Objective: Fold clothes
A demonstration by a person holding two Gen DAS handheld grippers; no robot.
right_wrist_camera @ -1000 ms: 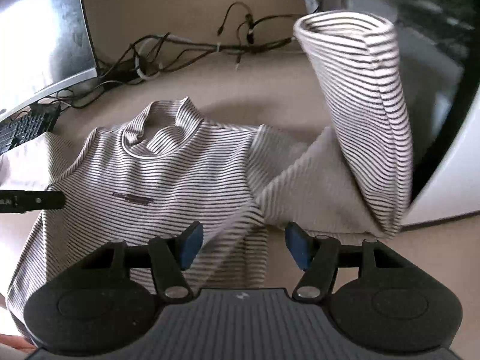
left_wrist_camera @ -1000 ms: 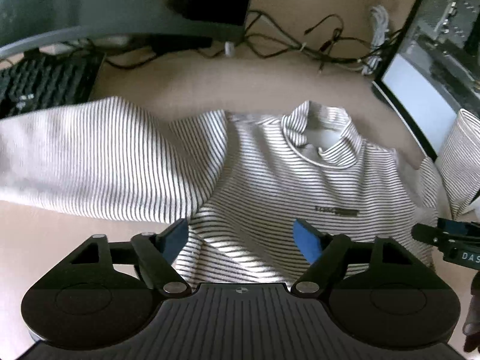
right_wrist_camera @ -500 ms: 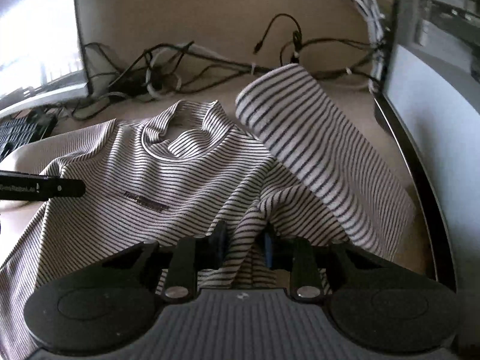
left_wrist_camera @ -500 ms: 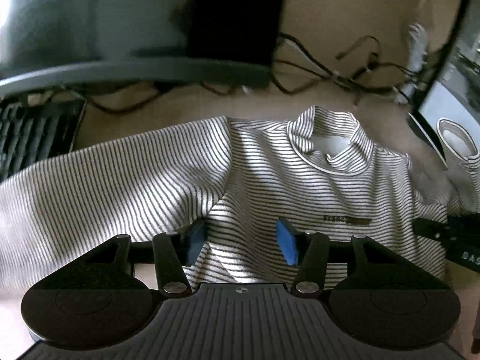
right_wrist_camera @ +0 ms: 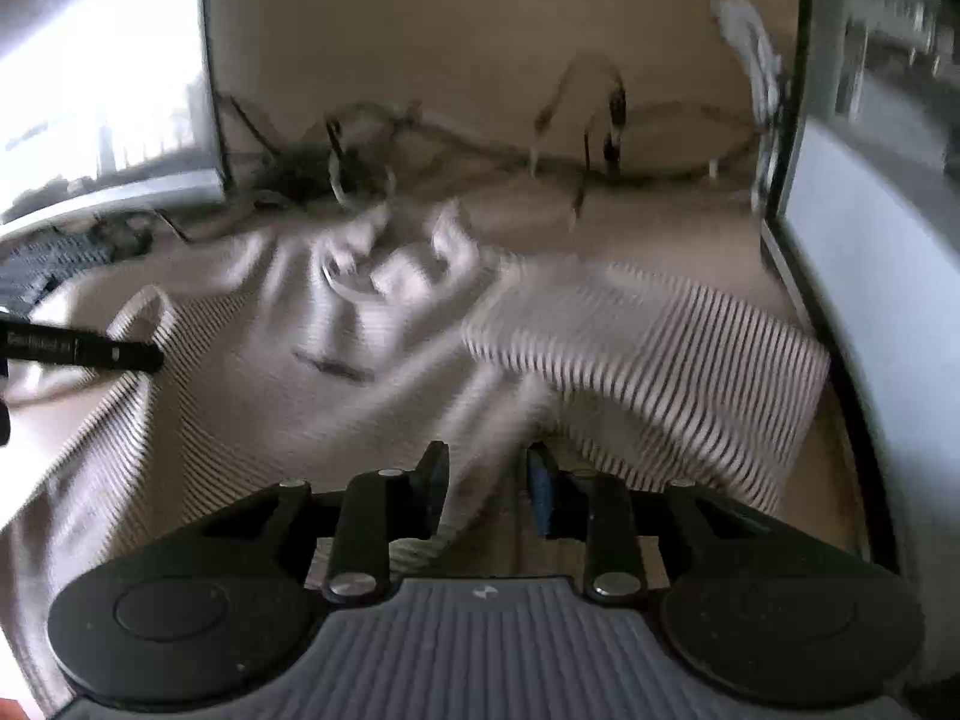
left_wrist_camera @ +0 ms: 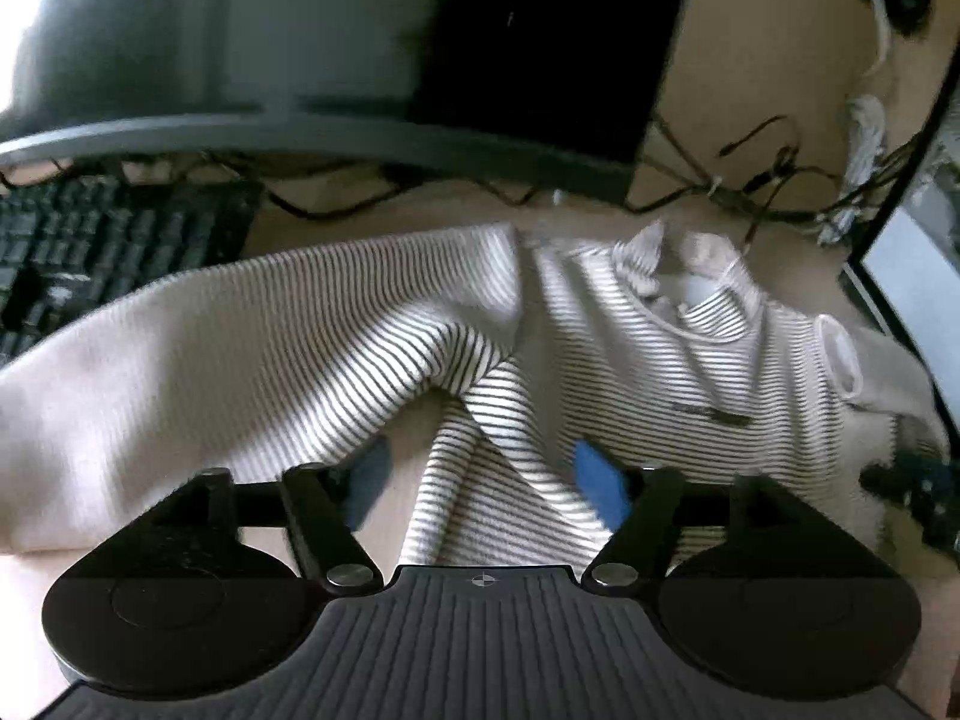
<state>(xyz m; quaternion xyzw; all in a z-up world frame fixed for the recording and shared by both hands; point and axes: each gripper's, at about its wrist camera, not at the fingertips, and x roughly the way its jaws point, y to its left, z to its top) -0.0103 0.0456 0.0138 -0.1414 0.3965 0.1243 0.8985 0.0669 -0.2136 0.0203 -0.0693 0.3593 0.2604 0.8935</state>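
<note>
Striped shirt (left_wrist_camera: 630, 360), spread across frame centre on the desk (left_wrist_camera: 750, 60): your left gripper (left_wrist_camera: 486, 480) is opening over a fold of it, your right gripper (right_wrist_camera: 489, 495) opening, cloth between narrow jaws.

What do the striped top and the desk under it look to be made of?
Striped top: soft ribbed knit, matte, probably cotton blend; it drapes and bunches in folds. Desk: smooth beige board, likely laminate or wood, matte; no grain can be made out.
</note>
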